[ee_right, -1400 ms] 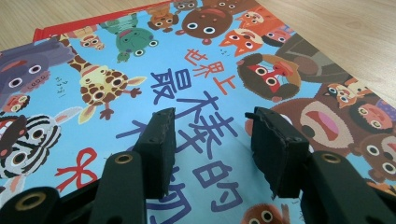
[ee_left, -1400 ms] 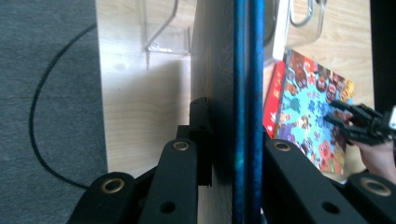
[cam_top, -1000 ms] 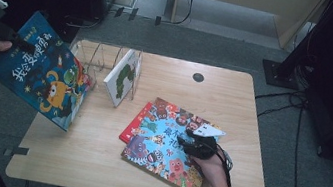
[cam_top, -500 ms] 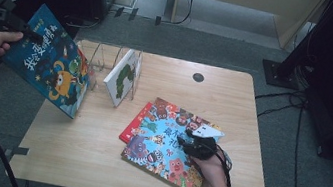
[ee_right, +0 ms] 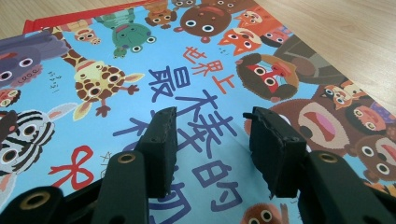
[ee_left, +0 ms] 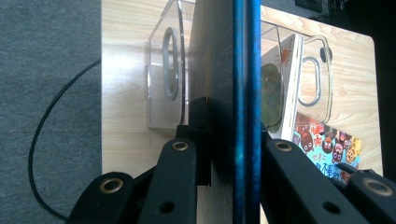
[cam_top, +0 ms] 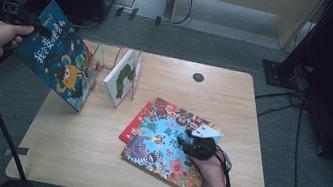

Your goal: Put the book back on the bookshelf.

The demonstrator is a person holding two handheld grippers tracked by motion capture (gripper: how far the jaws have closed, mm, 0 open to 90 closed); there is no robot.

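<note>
My left gripper [cam_top: 38,28] is clamped on a blue picture book [cam_top: 58,61], held tilted above the table's [cam_top: 92,163] left edge beside the clear rack [cam_top: 108,61], forearm stretched forward. My right gripper [cam_top: 193,143] rests with jaws apart on the top of two stacked books [cam_top: 161,143]. One white book [cam_top: 121,76] stands in the rack. Four books in all; wooden table, grey carpet.

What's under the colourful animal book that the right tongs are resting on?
A red-covered book lies under the animal book, its edge and corner poking out at the left. How far it runs beneath is covered. The right tongs stand open above the cover.
</note>
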